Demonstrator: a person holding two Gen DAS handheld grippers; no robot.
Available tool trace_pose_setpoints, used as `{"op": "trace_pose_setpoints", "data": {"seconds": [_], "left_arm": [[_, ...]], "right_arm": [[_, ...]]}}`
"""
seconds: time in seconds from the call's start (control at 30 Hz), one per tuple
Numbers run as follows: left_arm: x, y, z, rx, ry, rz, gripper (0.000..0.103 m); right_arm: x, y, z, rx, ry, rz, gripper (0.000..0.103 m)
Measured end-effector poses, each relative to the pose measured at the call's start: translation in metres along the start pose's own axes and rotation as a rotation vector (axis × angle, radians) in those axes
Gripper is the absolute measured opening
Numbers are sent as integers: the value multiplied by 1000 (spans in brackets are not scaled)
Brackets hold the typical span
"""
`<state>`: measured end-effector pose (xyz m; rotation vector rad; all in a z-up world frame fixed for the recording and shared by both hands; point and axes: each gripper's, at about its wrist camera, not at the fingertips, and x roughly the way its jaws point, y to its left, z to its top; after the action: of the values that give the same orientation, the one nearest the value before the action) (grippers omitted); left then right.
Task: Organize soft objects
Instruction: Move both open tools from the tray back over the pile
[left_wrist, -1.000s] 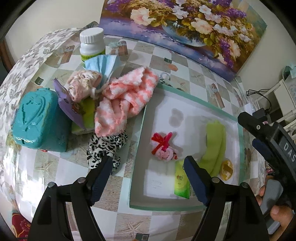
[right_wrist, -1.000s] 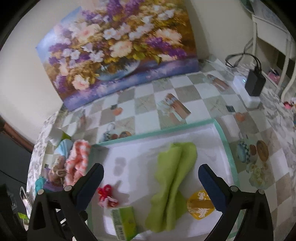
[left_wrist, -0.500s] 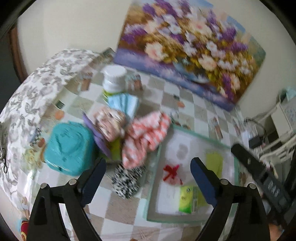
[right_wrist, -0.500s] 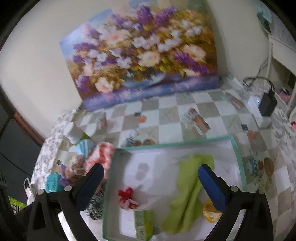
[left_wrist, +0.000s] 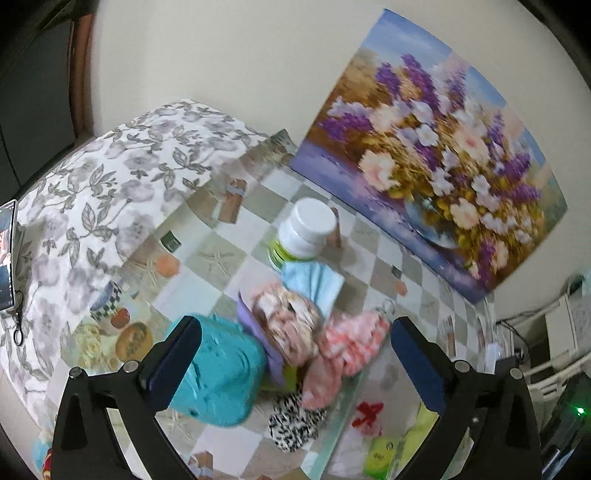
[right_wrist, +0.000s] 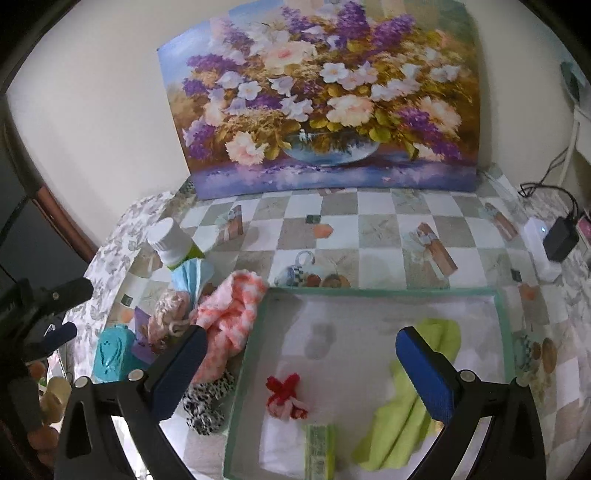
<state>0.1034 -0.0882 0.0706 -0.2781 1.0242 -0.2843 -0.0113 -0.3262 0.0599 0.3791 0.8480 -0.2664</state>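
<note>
We see the tray (right_wrist: 502, 314) on the counter (right_wrist: 369, 236), the soft pile (left_wrist: 347, 350) just left of it. Our left gripper (left_wrist: 295, 354) has just been opening, empty; our right gripper (right_wrist: 299, 369) is wide, empty too. Grabbing the pink towel (right_wrist: 229, 317) might drag its neighbours along
</note>
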Motion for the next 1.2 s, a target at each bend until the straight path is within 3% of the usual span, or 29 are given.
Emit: {"op": "trace_pose_setpoints", "data": {"seconds": [0.33,0.57,0.73,0.93,1.0,1.2], "left_arm": [[15,-4,26,9,-26,0,102],[28,-14,37,78,5,13,102],[42,-7,43,71,62,24,102],[64,-5,39,108,162,106,102],[74,-4,35,106,196,110,102],[86,-10,27,128,227,110,102]], "right_arm": [[2,14,32,43,-61,117,103],[-7,26,56,23,-194,-6,103],[2,38,64,-38,-207,47,103],[40,47,58,-72,-91,30,103],[61,49,52,-73,-4,-5,103],[99,44,34,-23,154,36,103]]}}
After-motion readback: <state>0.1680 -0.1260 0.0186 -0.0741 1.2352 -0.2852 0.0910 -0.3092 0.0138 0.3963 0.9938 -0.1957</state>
